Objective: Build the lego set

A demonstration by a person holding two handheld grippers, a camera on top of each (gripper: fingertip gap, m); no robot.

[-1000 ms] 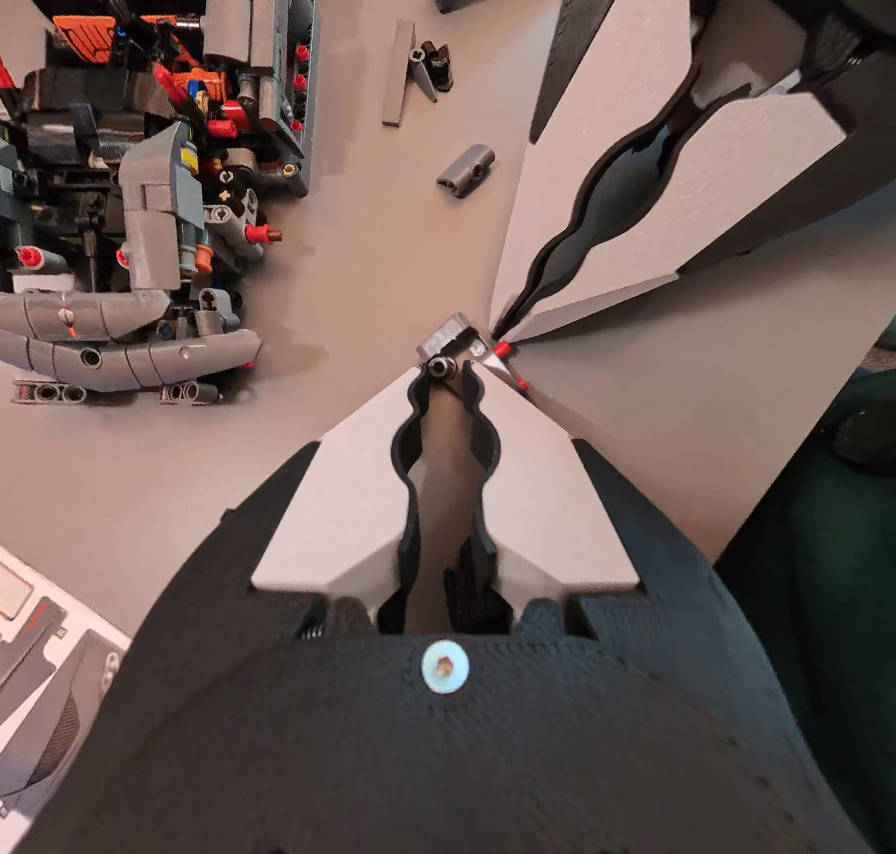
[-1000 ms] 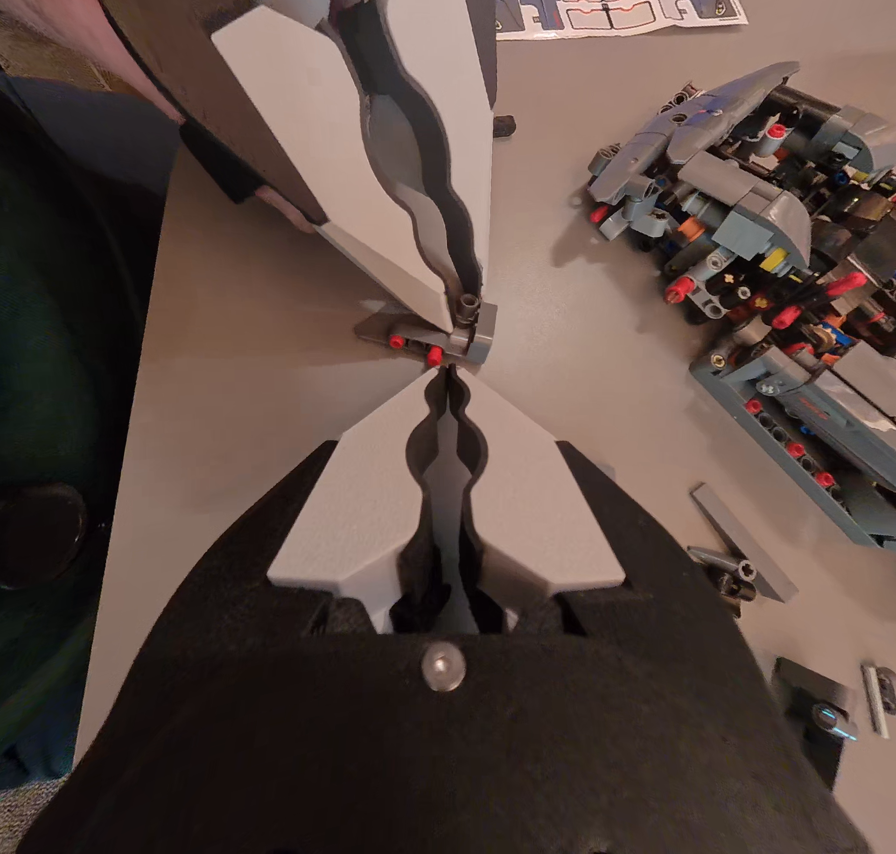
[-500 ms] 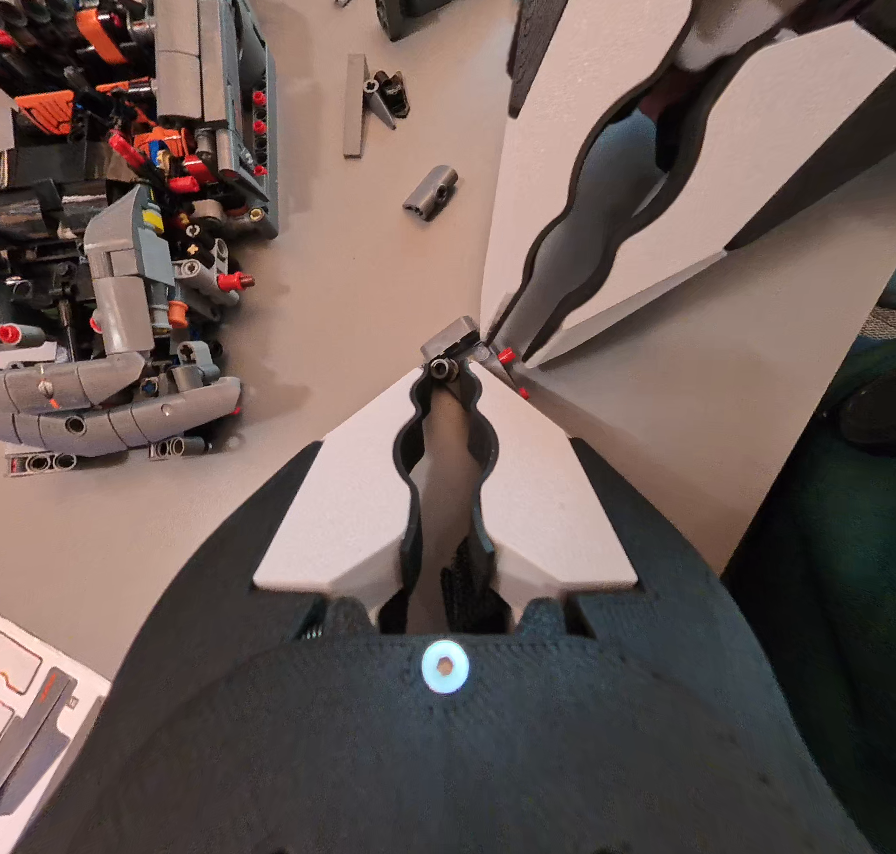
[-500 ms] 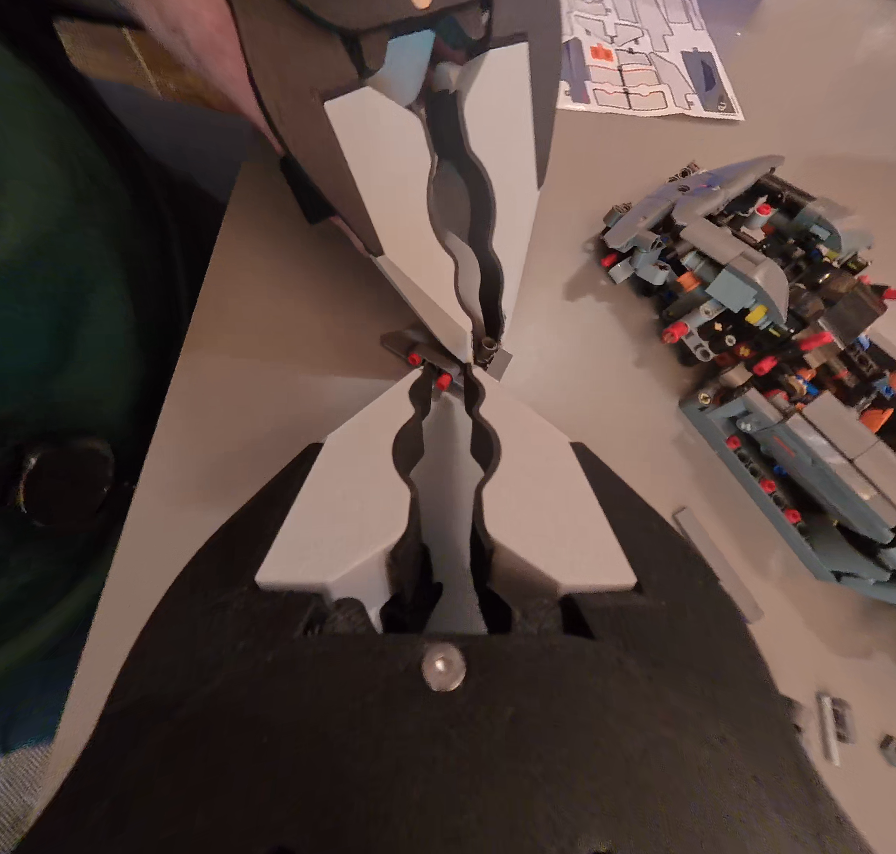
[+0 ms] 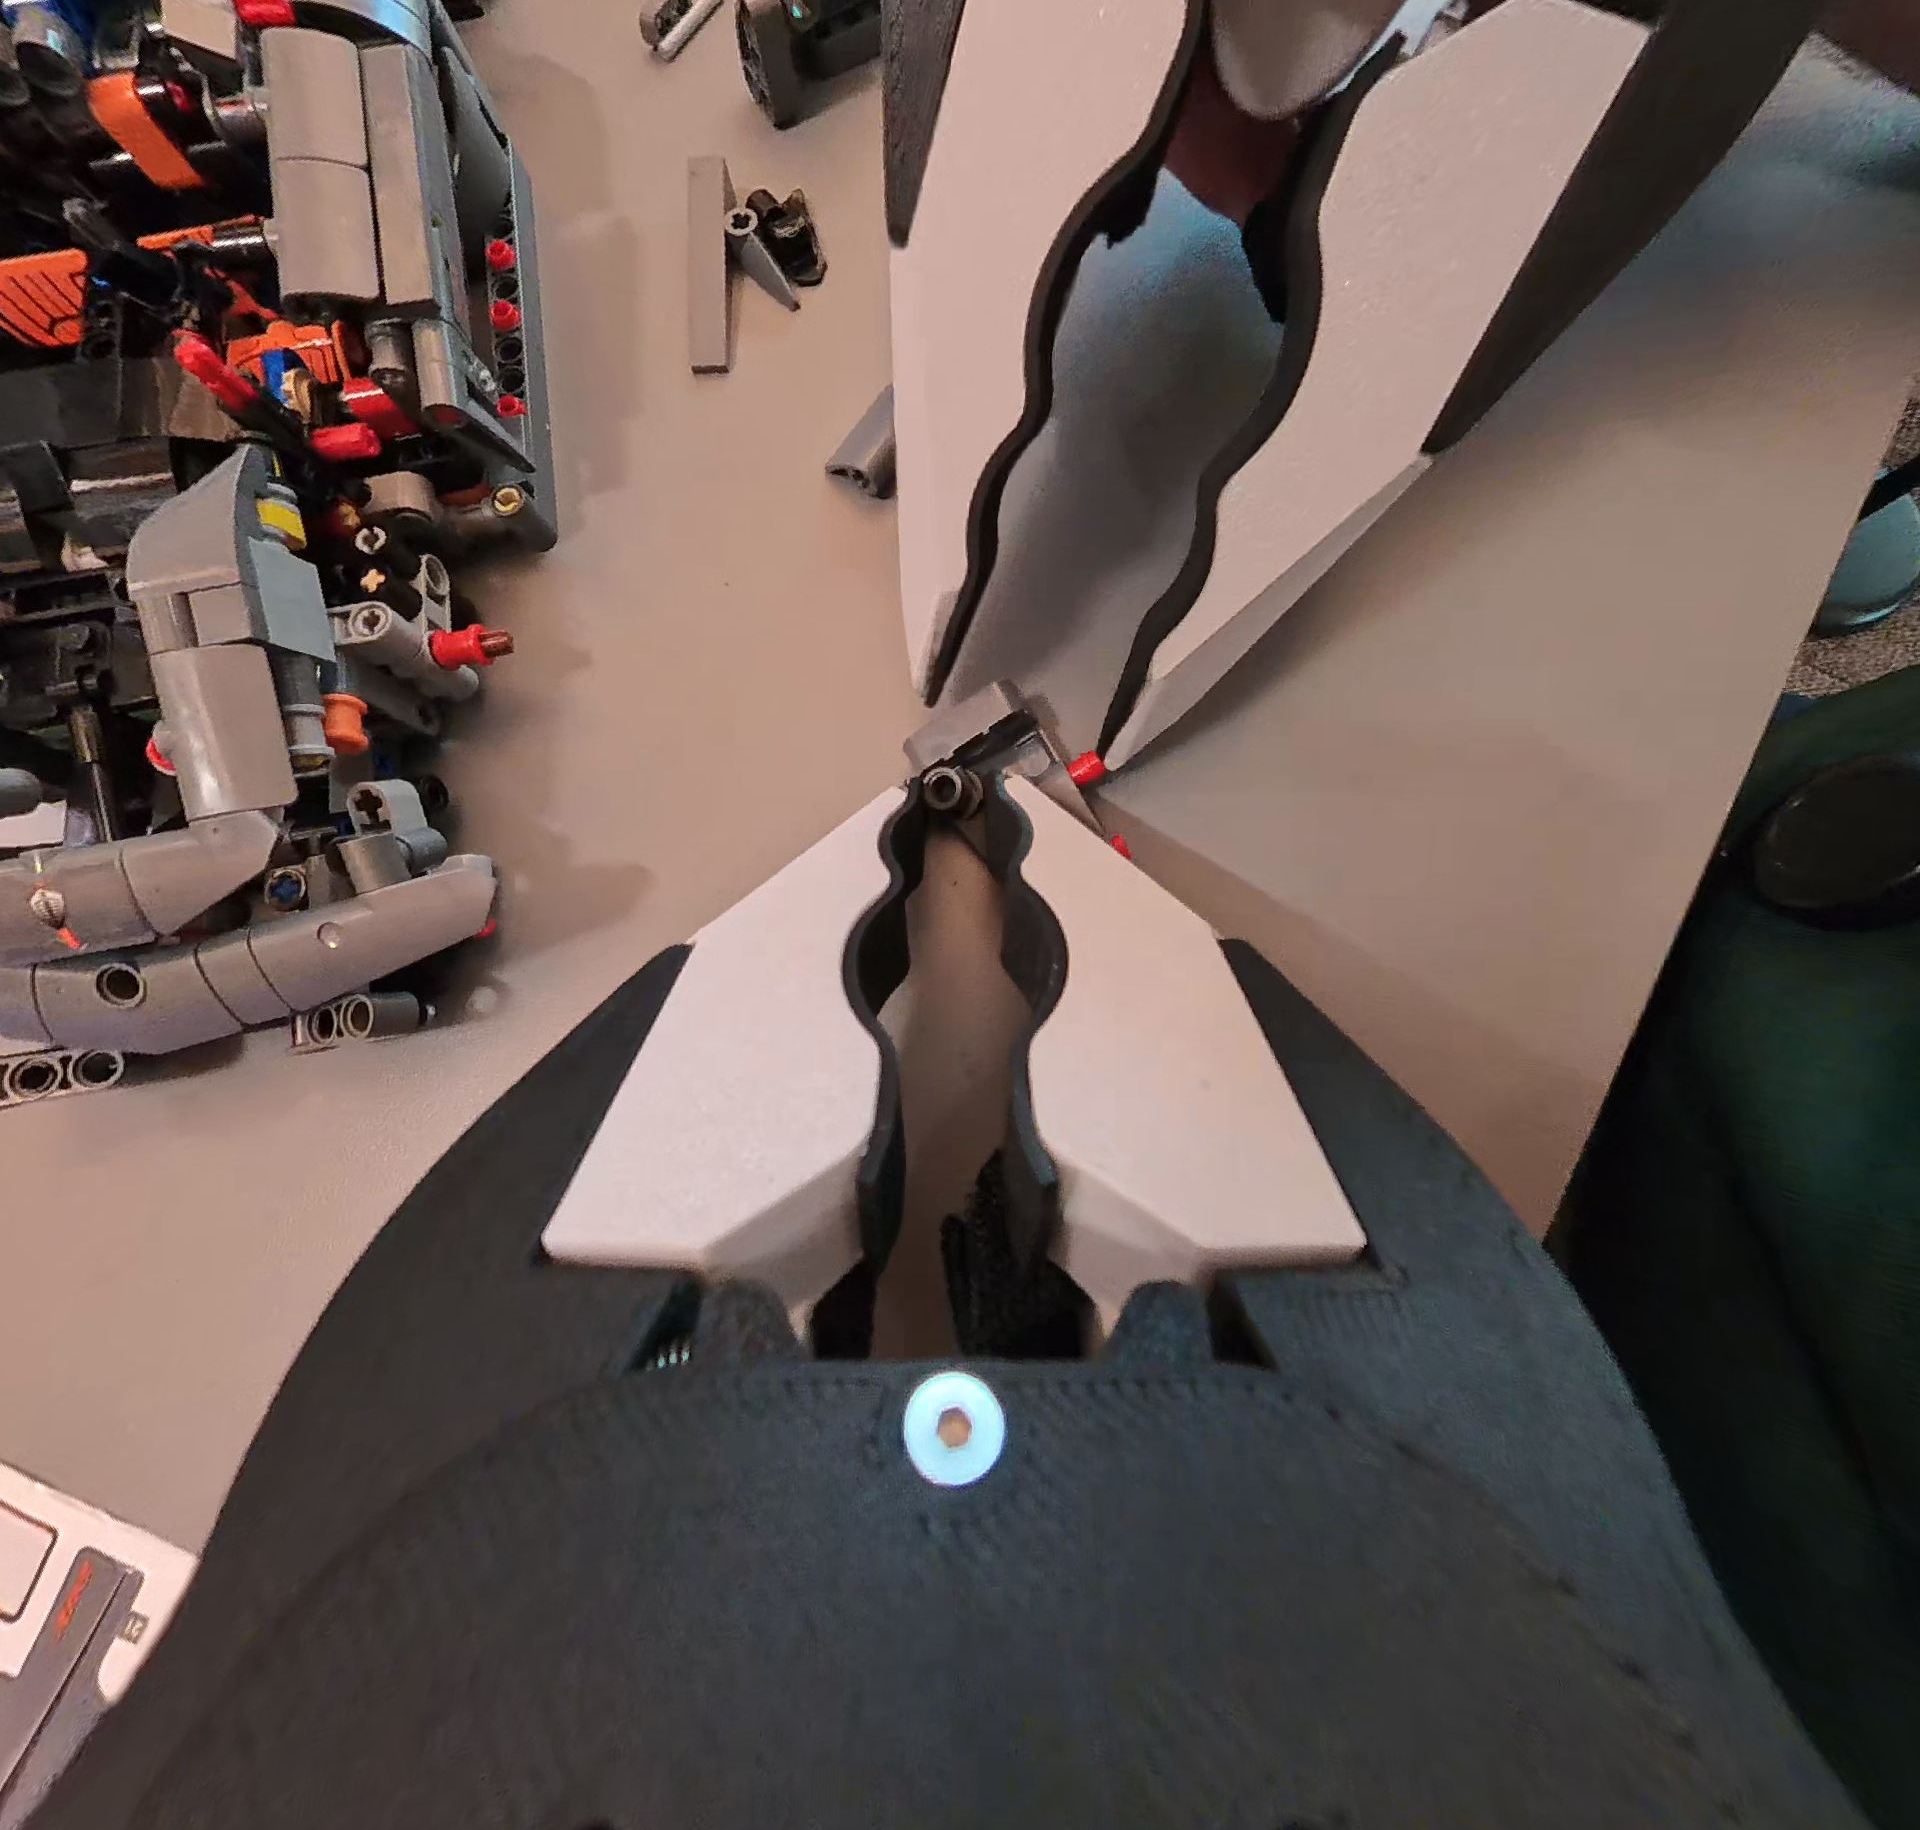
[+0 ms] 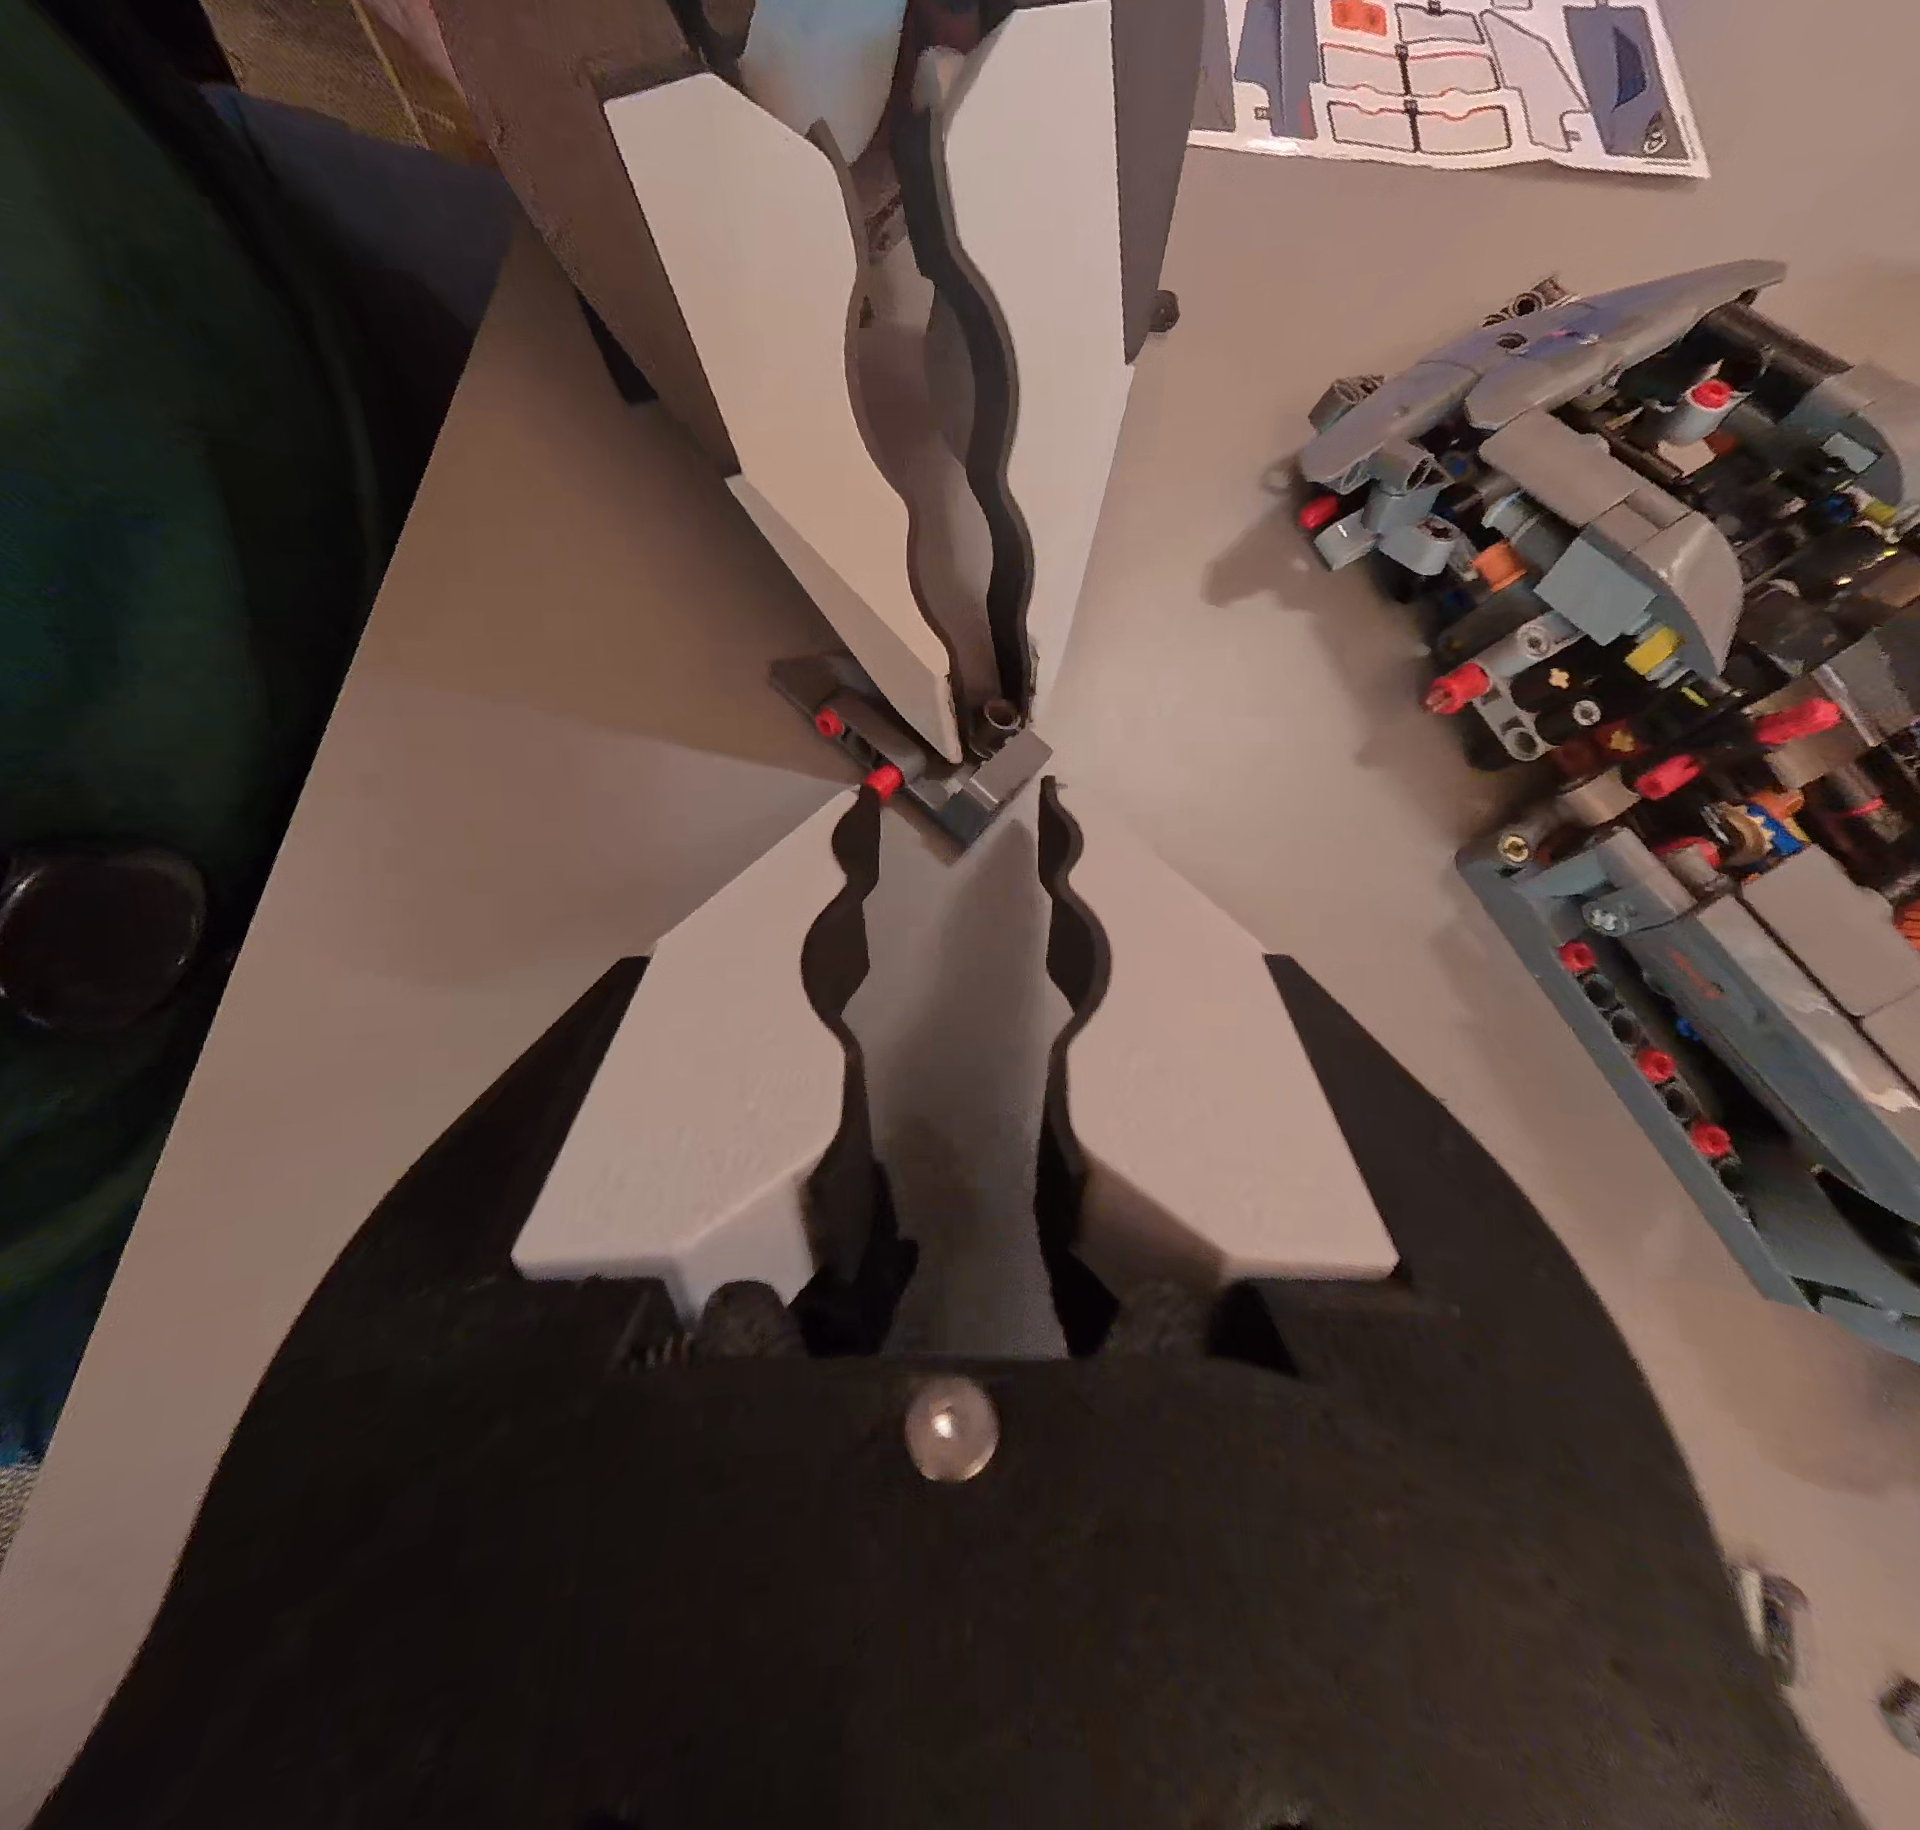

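A small grey lego sub-assembly (image 5: pixel 977 731) with red pins is held just above the grey table (image 5: pixel 665 741). My left gripper (image 5: pixel 956 793) is shut on its dark round connector end. In the right wrist view the left gripper (image 6: pixel 982 731) comes down from the top, and the sub-assembly (image 6: pixel 914 772) slants across its tips. My right gripper (image 6: pixel 951 798) is open, its tips on either side of the sub-assembly's near end, apparently not clamping it. It enters the left wrist view from the top right (image 5: pixel 1018 715). The large grey, black and orange lego model (image 5: pixel 260 637) lies on the table; it also shows in the right wrist view (image 6: pixel 1662 741).
Loose parts lie beyond the grippers: a flat grey beam (image 5: pixel 712 263), a black block (image 5: pixel 805 24), a grey connector (image 5: pixel 868 450). A sticker sheet (image 6: pixel 1455 45) lies at the far end. The table edge (image 6: pixel 343 700) runs close by, with a dark green object (image 6: pixel 125 533) beyond it. My left and right fingertips are right by each other. Both grippers' tips are roughly 15 centimetres from the black block (image 5: pixel 805 24).
My right gripper has opened and let go of the sub-assembly, which stays in my shut left gripper. Both views have shifted as the grippers tilted.
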